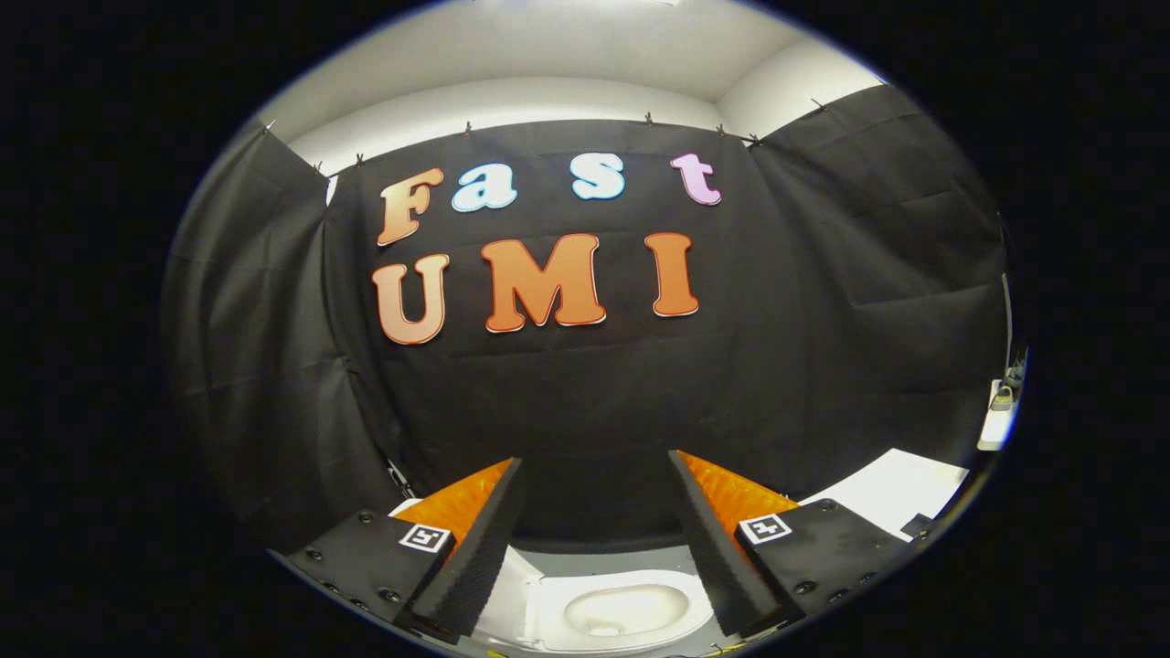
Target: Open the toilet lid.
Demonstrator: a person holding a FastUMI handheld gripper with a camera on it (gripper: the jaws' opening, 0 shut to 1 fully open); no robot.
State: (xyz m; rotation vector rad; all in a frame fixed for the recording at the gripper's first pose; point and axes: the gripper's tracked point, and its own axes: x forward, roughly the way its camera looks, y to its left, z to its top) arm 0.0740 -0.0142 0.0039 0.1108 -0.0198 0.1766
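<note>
My gripper (pixel 596 459) is open, its two fingers spread wide with nothing between them, pointing at the black cloth wall. Low down, between the bases of the fingers, sits the white toilet (pixel 626 610). I look into its oval bowl, ringed by the seat, so the bowl is uncovered. A white part (pixel 510 585) rises beside the left finger at the bowl's edge; I cannot tell whether it is the lid. The fingers touch no part of the toilet.
Black cloth walls (pixel 823 366) close the booth ahead and on both sides. A white flat surface (pixel 900 489) lies beyond the right finger. Further right, a small white shelf (pixel 998 416) carries a few small items.
</note>
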